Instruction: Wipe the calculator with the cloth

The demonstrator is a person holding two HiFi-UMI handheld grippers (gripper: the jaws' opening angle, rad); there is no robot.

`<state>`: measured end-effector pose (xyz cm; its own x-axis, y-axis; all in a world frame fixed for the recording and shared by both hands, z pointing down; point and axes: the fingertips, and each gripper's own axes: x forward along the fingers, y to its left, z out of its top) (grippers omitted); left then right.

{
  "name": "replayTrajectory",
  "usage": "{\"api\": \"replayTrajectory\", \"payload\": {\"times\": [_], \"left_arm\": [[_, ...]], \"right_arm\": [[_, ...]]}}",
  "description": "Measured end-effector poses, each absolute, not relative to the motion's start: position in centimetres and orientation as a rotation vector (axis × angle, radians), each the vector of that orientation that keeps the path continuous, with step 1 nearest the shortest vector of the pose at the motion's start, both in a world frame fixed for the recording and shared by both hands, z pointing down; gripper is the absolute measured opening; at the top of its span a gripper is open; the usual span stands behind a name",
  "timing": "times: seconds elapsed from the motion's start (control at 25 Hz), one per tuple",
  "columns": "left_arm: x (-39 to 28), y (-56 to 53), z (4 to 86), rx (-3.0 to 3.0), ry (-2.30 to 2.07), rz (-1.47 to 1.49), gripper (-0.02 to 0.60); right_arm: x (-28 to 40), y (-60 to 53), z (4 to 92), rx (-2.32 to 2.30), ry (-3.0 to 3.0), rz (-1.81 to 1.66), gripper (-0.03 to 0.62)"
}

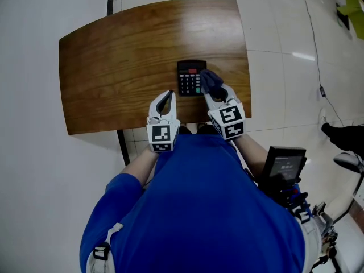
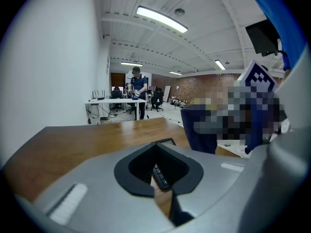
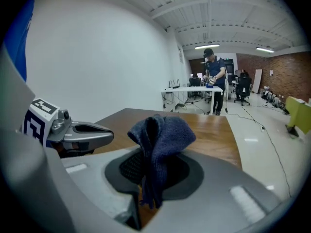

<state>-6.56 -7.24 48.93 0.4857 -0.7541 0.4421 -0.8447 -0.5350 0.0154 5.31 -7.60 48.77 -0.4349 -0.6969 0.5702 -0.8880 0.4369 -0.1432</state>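
Head view is showing the calculator lying near the table's front edge, between and just beyond the two grippers. The right gripper is pinching the cloth, its jaws closed on the fold. A bunched wad is sticking out past the tips, so fabric rather than metal is meeting the keys. The wad is hanging at the calculator's right edge, seemingly touching it. The left gripper is resting just left of the calculator, jaws together and holding nothing, probably placed to steady the case if wiping pushes it sideways.
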Motion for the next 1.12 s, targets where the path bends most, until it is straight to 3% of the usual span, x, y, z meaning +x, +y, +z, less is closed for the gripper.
{"api": "replayTrajectory", "payload": {"times": [0.24,0.56,1.12], "left_arm": [[-9.4,-9.0,54.4,2.521,-1.241,0.636,0.006],[-8.5,-8.1,54.2,2.537,-1.149,0.686,0.006],[-6.4,-7.2,56.0,2.606,-0.93,0.821,0.006]], "right_arm": [[0.1,-11.0,54.1,1.272,-2.171,0.636,0.069],[-2.3,-11.3,55.3,1.168,-2.125,0.649,0.069],[-2.6,-12.7,56.0,1.137,-2.046,0.656,0.069]]}}
